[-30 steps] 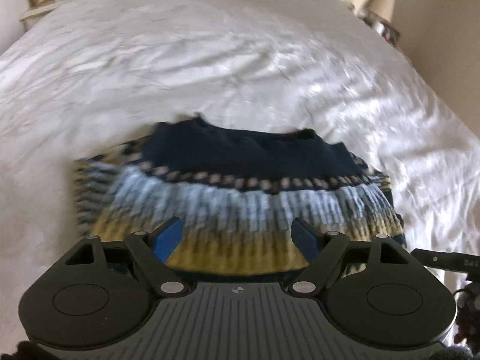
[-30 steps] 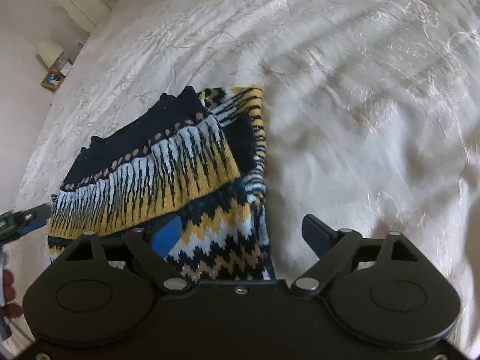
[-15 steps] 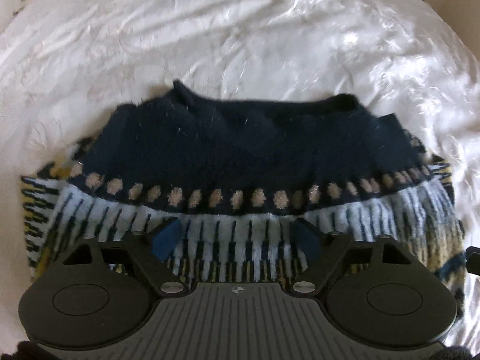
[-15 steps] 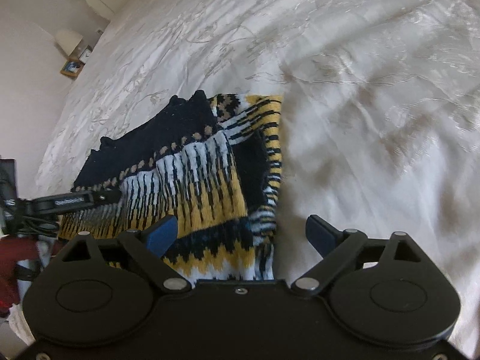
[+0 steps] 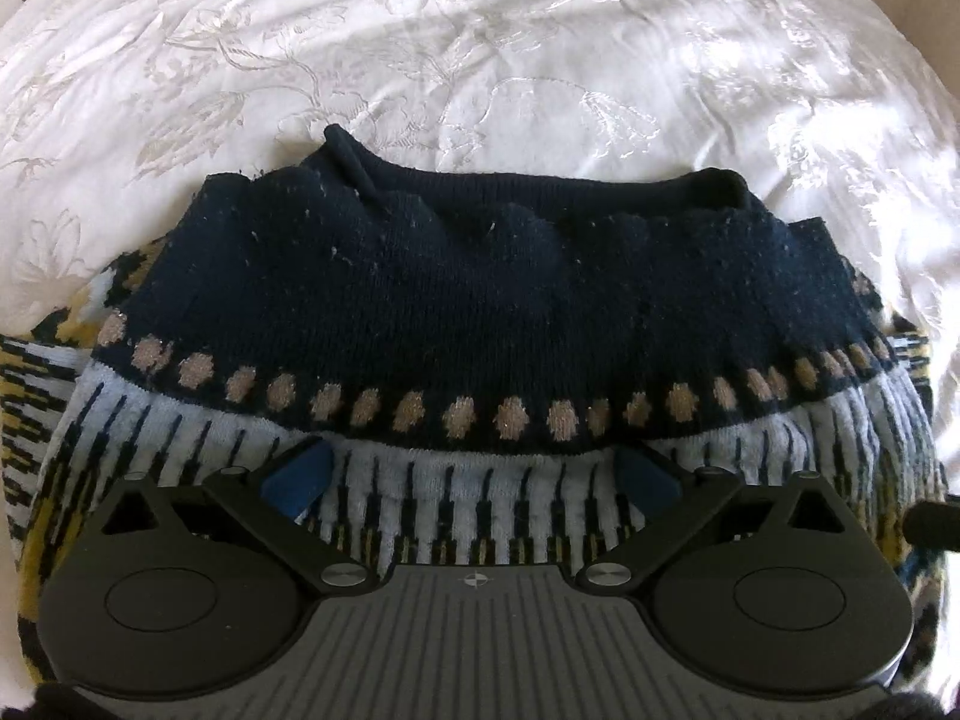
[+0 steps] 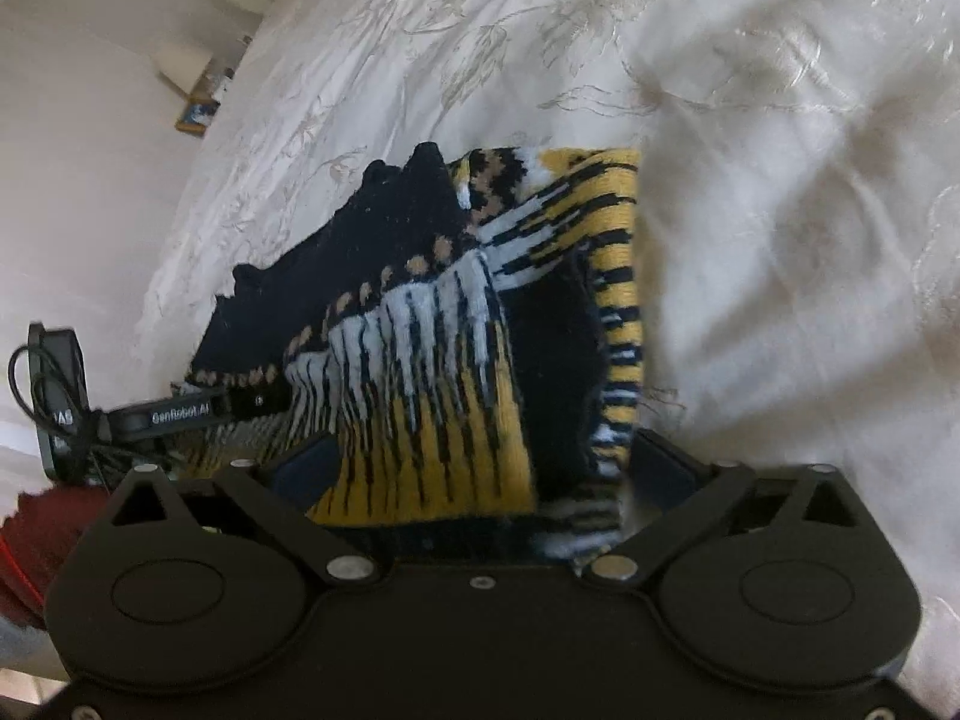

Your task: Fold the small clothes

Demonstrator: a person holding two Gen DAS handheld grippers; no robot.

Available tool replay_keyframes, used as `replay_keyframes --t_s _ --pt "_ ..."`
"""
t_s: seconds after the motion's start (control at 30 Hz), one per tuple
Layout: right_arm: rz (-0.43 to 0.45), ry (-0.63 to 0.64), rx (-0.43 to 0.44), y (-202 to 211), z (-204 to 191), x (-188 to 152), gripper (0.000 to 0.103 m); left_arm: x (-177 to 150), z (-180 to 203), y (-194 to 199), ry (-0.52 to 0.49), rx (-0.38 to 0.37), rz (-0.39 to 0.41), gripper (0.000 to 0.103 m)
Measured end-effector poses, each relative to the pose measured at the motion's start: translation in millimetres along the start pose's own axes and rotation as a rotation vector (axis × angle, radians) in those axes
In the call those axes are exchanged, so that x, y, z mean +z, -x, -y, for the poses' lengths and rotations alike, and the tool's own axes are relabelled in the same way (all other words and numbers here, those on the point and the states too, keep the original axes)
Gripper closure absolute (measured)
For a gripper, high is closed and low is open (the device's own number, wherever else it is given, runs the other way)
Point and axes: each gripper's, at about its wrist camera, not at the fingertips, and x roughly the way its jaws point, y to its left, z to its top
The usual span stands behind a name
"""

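Note:
A knitted sweater (image 5: pixel 480 300) with a navy yoke, tan dots and white, yellow and black stripes lies folded on the white bedspread (image 5: pixel 480 60). My left gripper (image 5: pixel 474 474) hangs close over its striped band, jaws opening wide, the knit beneath them and nothing pinched. In the right wrist view the sweater (image 6: pixel 420 348) shows its folded right edge. My right gripper (image 6: pixel 483 465) hovers over that edge, jaws also opening, with the fabric below and between the fingers but not squeezed. One finger of the left gripper (image 6: pixel 180 414) reaches in over the sweater's left part.
The embroidered bedspread (image 6: pixel 780 240) spreads wide to the right and beyond the sweater. A bedside table with a picture frame (image 6: pixel 198 114) stands past the bed's far left edge. A person's red sleeve (image 6: pixel 36 540) shows at lower left.
Both grippers have come down closer to the sweater, and their jaws have spread wider. The right gripper has shifted left, so the sweater's right edge now lies between its fingers.

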Motion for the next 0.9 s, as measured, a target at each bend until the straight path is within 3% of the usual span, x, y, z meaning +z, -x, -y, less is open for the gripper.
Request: replay_keyframes --t_s 0.33,0.4,0.43,0.57,0.73,0.83,0.9 --pt "0.026 -0.04 0.103 2 14 4 0.001 0 2 0 -0.005 0.025 -0.006 0.0" --pt "0.023 -0.043 0.129 3 17 6 0.028 0 2 -1 -0.007 0.024 -0.007 0.0" --pt "0.016 -0.048 0.134 2 19 8 0.066 0 3 -1 -0.008 0.024 -0.009 0.0" --pt "-0.02 -0.068 0.151 -10 22 11 0.067 3 4 -2 -0.013 0.026 -0.018 0.0" --pt "-0.023 -0.044 0.091 -7 6 13 0.07 5 4 2 -0.033 0.018 -0.01 0.001" --pt "-0.015 -0.014 0.048 1 -9 13 0.07 3 6 21 -0.036 0.029 0.016 0.014" --pt "-0.001 -0.011 0.038 6 -19 15 0.07 -5 9 39 -0.049 0.05 0.047 0.015"
